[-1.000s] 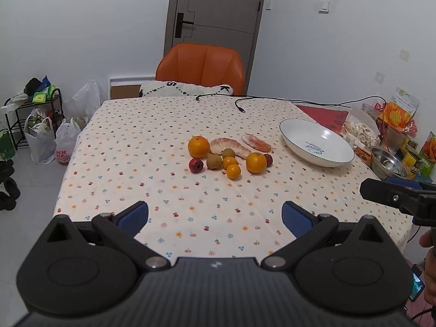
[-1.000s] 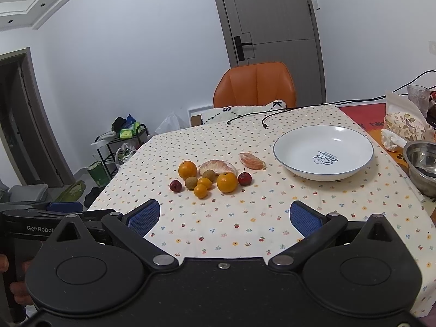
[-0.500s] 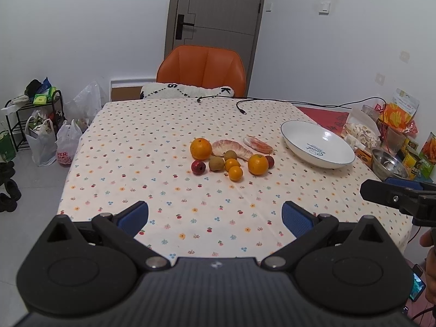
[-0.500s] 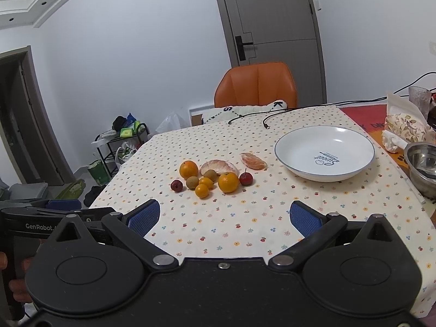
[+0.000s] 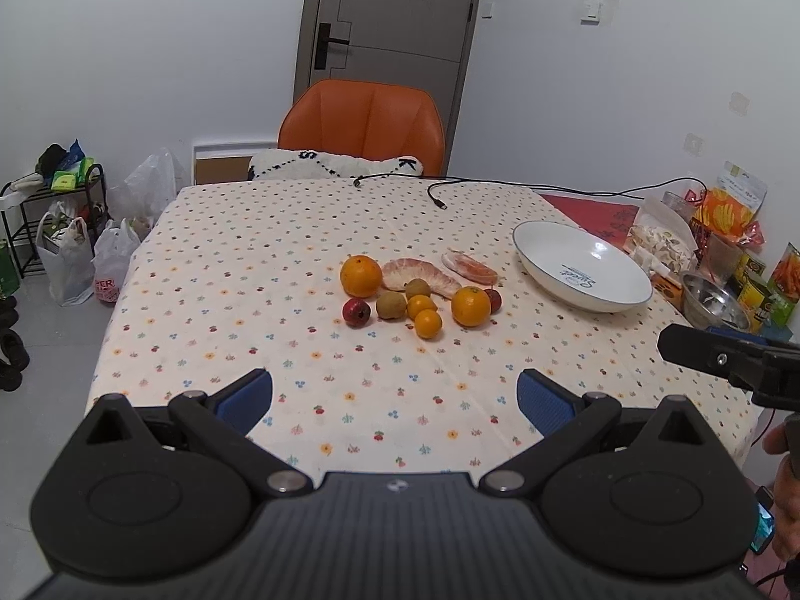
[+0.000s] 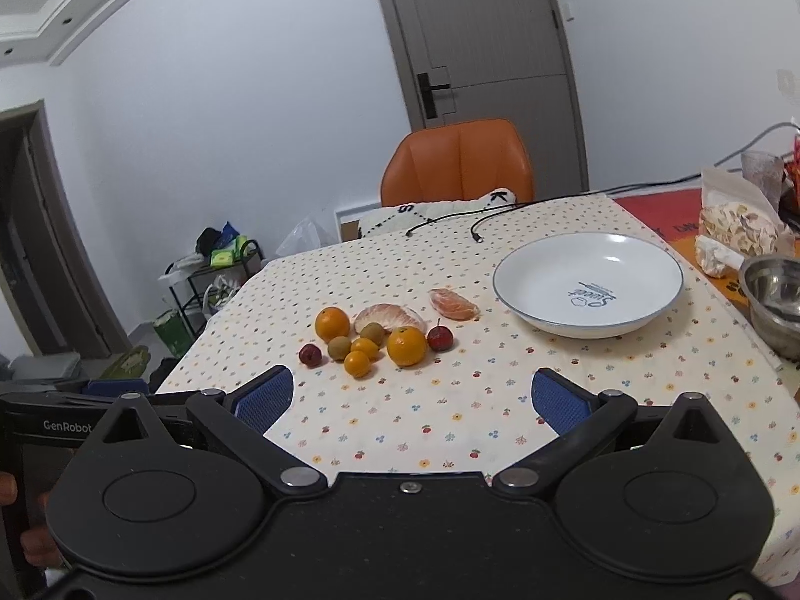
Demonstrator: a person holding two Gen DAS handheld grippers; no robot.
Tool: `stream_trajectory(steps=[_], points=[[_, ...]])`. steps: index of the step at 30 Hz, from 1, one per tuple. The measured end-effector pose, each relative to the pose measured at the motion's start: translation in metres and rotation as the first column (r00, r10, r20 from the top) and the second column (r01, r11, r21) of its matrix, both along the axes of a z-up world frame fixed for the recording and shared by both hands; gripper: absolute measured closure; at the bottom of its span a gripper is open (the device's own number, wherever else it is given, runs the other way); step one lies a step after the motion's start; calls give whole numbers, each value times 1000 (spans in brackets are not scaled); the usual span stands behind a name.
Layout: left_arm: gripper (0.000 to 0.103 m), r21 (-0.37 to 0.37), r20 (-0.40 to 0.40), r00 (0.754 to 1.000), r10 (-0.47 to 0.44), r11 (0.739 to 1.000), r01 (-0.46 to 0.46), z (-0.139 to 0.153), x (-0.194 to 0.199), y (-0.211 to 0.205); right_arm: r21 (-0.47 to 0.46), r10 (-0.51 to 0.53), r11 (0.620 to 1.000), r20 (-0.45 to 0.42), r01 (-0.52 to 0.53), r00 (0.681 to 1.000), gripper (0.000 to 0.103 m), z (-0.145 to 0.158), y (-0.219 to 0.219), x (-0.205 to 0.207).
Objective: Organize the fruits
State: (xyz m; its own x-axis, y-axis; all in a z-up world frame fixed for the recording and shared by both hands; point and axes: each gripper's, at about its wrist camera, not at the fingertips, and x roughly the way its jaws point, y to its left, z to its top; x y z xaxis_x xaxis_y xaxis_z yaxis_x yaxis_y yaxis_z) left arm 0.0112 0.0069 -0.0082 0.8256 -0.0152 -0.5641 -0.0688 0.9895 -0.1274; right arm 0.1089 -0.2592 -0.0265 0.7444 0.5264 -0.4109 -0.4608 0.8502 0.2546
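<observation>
A cluster of fruit lies mid-table: two oranges, small kumquats, brown kiwis, red small fruits, and two peeled pomelo segments. An empty white bowl sits to their right. My left gripper hovers open above the near table edge, well short of the fruit. Beside it, my right gripper is open too, nothing between its blue pads.
An orange chair with a cushion stands at the far edge; black cables trail across the cloth. Snack bags and a steel bowl crowd the right side. Bags and a rack stand on the floor at left.
Both grippers have drifted slightly; the table and fruit shift a little in view. Nothing was grasped or moved on the table.
</observation>
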Motion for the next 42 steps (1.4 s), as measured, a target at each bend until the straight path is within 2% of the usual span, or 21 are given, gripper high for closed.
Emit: stream_trajectory(steps=[7, 15, 24, 26, 32, 39, 42], points=[[0, -3, -1, 1000, -17, 1000, 17, -7, 14, -2, -11, 1, 1000, -14, -1, 1000, 0, -8, 3, 13], [3, -43, 24, 1000, 8, 999, -7, -12, 31, 5, -50, 55, 997, -34, -57, 998, 0, -16, 10, 31], [24, -82, 14, 1000, 21, 996, -20, -17, 57, 15, -48, 76, 996, -18, -76, 997, 0, -21, 18, 53], [33, -88, 5, 1000, 24, 996, -24, -20, 62, 17, -33, 75, 997, -21, -76, 997, 1, -23, 19, 59], [44, -106, -21, 999, 28, 994, -31, -30, 79, 25, -9, 107, 994, -60, -107, 993, 15, -30, 26, 79], [50, -110, -40, 998, 41, 993, -46, -39, 99, 35, 9, 132, 991, -91, -132, 987, 32, -39, 38, 95], [55, -114, -50, 998, 47, 992, -52, -44, 108, 41, 2, 139, 990, -102, -139, 985, 34, -43, 44, 103]])
